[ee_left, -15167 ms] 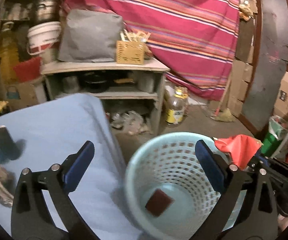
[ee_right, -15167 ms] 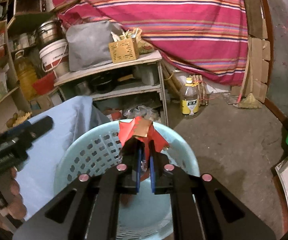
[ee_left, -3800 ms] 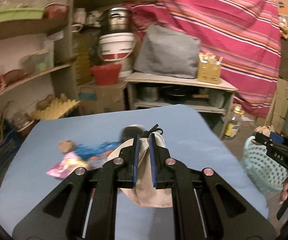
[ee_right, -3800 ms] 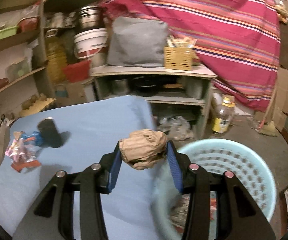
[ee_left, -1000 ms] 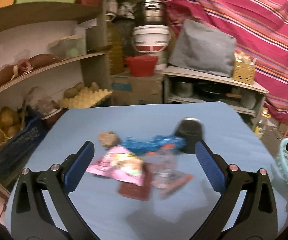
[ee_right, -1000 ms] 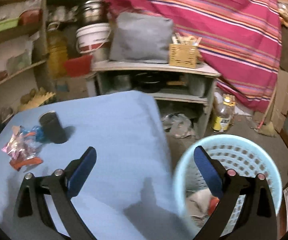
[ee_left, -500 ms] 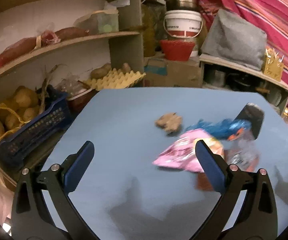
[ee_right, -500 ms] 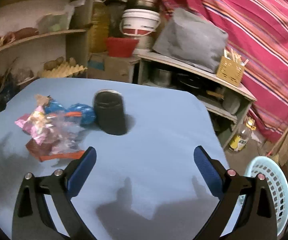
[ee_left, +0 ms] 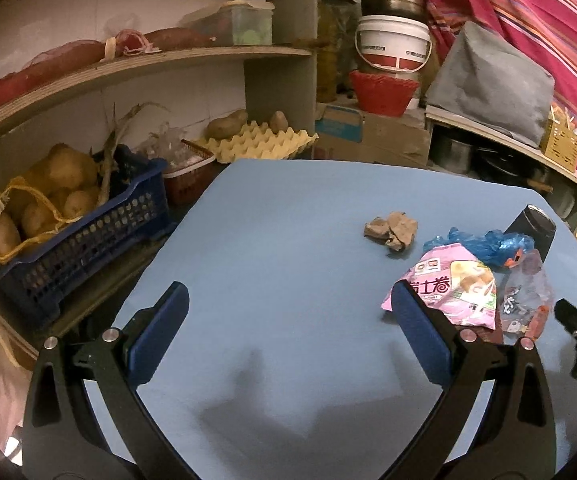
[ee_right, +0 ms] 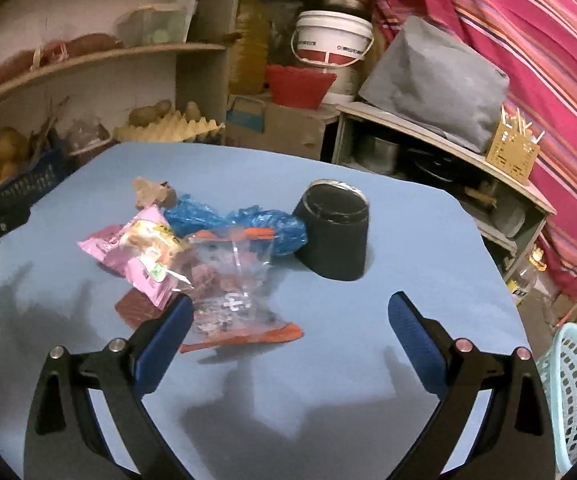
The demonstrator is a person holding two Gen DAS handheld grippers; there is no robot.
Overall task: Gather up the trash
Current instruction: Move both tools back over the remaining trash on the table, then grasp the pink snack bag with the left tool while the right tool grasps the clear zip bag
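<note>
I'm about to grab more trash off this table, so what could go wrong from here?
The wrappers overlap: the pink packet lies partly on the clear bag, so the open right gripper may lift only one or drag its neighbours.

The black cup touches the blue bag; pulling the bag could tip it.

The basket sits off the table's right edge, so a loose piece might drop short.

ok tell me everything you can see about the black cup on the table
The black cup is a dark, matte tapered cylinder, its material unclear. It stands on the blue table, apparently upside down, with a pale-edged circular end on top. The crumpled blue plastic bag lies against its left side. Neither gripper touches it.
</note>
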